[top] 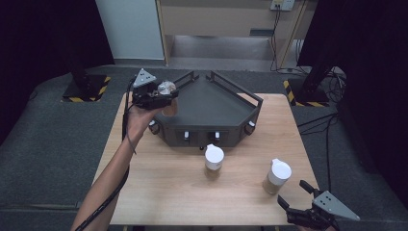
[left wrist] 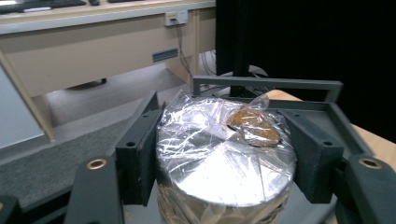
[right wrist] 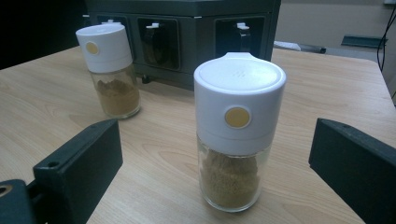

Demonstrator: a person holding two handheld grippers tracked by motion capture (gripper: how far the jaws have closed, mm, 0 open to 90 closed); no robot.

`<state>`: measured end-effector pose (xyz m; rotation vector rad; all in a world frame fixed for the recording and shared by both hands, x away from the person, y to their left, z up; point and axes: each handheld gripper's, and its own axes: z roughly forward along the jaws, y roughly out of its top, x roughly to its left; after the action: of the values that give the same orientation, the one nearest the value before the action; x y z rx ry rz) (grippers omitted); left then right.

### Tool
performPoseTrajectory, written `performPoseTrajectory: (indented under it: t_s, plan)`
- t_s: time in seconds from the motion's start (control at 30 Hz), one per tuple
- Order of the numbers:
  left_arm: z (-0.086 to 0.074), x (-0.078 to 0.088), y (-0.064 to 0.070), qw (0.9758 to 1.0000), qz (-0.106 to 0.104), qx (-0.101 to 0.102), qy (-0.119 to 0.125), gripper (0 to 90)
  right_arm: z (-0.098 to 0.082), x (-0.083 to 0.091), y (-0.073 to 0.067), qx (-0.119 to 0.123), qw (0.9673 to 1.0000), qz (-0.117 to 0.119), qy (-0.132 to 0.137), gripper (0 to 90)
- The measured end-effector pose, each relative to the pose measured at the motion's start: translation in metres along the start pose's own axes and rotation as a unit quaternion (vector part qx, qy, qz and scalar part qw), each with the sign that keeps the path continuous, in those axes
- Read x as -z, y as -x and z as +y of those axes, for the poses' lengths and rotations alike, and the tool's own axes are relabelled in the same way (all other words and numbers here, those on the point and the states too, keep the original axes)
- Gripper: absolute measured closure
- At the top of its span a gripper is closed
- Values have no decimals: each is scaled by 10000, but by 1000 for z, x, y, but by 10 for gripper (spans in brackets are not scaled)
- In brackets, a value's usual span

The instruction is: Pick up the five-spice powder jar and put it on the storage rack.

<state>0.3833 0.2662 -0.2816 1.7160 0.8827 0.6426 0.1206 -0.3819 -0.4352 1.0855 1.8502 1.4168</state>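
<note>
l gripper [left wrist: 224, 158] clamped on film-wrapped jar [left wrist: 224, 154]; r gripper [right wrist: 215, 163] jaws apart round white-capped jar [right wrist: 236, 130]; no legible text.

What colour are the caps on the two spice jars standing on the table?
White, each with a small yellow dot, on the glass spice jars; clearest in the right gripper view.

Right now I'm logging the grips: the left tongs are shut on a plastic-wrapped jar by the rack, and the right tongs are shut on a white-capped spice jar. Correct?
Not quite. The right tongs are open: in the right gripper view their jaws stand apart on either side of the white-capped spice jar without touching it. The left tongs are indeed shut on the plastic-wrapped jar by the rack.
</note>
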Motion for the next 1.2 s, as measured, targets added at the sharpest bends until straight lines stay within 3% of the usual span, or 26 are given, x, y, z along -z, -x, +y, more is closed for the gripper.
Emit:
performPoseTrajectory:
  t_s: [0.37,0.53,0.6,0.73,1.2]
  plan:
    - [-13,-22,-3,9995,250,192,8,337,0,0,1,-33,10000,1,-3,28]
    - [-13,-30,-2,9992,364,110,-96,337,0,1,1,-57,10000,19,5,27]
    - [-15,-33,-2,9990,410,164,-116,337,-1,1,1,-61,10000,18,18,27]
    - [-19,-36,-5,9986,436,286,-115,337,-1,2,2,-70,10000,15,30,27]
    - [-30,-42,-7,9978,488,414,-151,336,-1,2,2,-74,10000,27,38,28]
